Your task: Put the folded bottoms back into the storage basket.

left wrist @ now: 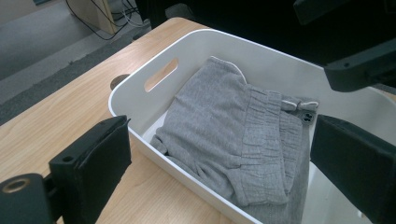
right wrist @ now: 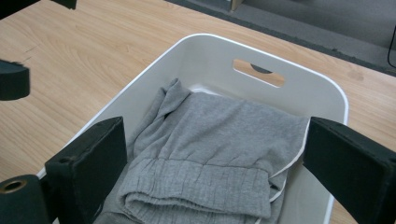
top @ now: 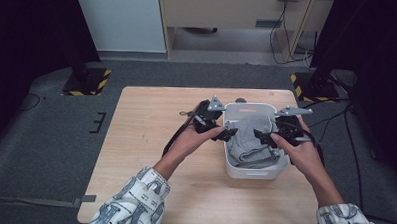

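Right of centre in the high view, the folded grey shorts (top: 249, 141) lie inside the white bin (top: 248, 172) on the tabletop (top: 150, 140). Left gripper (top: 229, 134) and right gripper (top: 259, 135) hover over them, jaws spread. Best to lower both evenly and pinch the waistband's opposite edges, clear of the rim.

a light wooden table (top: 145, 140) stands on a grey carpet (top: 40, 151). beyond it, two black stands rest on yellow-and-black striped bases (top: 87, 81), and black cables (top: 284, 40) hang beside a wooden cabinet (top: 230, 10).
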A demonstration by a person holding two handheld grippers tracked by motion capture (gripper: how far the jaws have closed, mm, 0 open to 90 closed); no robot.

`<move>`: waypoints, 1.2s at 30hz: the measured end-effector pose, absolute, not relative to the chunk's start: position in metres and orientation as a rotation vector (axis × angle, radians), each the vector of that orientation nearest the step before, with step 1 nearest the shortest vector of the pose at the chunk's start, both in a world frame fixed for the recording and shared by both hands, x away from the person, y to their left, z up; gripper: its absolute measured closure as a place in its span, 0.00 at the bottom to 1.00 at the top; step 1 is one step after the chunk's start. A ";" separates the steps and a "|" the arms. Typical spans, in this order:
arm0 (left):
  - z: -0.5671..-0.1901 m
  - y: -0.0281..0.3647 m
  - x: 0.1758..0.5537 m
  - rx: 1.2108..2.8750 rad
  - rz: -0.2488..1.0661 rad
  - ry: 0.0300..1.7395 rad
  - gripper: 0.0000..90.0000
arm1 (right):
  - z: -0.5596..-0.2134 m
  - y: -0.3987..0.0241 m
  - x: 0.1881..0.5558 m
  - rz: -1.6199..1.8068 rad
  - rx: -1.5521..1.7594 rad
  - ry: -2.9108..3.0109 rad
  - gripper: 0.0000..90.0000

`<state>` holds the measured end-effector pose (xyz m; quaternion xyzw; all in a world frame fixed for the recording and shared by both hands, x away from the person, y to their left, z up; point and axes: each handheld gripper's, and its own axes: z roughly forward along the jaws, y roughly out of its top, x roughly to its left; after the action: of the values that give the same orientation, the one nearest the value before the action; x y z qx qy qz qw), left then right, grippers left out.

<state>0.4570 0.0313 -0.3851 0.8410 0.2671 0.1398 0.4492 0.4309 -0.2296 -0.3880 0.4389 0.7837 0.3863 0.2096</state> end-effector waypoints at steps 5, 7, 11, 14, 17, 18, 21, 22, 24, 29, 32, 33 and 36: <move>-0.383 0.031 0.451 2.097 0.345 0.644 0.05 | -0.386 -0.231 0.429 1.080 1.222 2.173 0.07; -0.382 0.032 0.449 2.100 0.347 0.636 0.05 | -0.385 -0.231 0.427 1.084 1.221 2.177 0.07; -0.380 0.033 0.447 2.099 0.353 0.633 0.05 | -0.384 -0.234 0.426 1.090 1.214 2.172 0.07; -0.378 0.034 0.445 2.099 0.357 0.627 0.05 | -0.383 -0.237 0.425 1.095 1.218 2.164 0.07; -0.376 0.035 0.443 2.094 0.355 0.622 0.05 | -0.382 -0.240 0.424 1.101 1.222 2.154 0.07; -0.376 0.036 0.443 2.093 0.355 0.620 0.05 | -0.382 -0.241 0.423 1.102 1.219 2.152 0.07; -0.375 0.038 0.440 2.103 0.360 0.613 0.05 | -0.383 -0.246 0.421 1.102 1.223 2.146 0.07; -0.375 0.039 0.440 2.106 0.362 0.613 0.04 | -0.383 -0.247 0.421 1.102 1.228 2.145 0.07; -0.375 0.043 0.438 2.105 0.367 0.616 0.04 | -0.384 -0.250 0.420 1.103 1.233 2.139 0.07; -0.378 0.053 0.438 2.106 0.380 0.635 0.04 | -0.387 -0.257 0.418 1.112 1.247 2.121 0.07; -0.380 0.060 0.438 2.100 0.394 0.648 0.05 | -0.387 -0.261 0.417 1.115 1.250 2.099 0.07; -0.380 0.063 0.438 2.097 0.396 0.655 0.05 | -0.387 -0.263 0.416 1.116 1.251 2.096 0.07; -0.383 0.069 0.440 2.091 0.395 0.669 0.05 | -0.388 -0.267 0.416 1.116 1.259 2.078 0.07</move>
<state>0.4396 0.0690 -0.3832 0.8418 0.2695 0.1591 0.4397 0.4156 -0.2672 -0.3879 0.4582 0.7560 0.4059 0.2320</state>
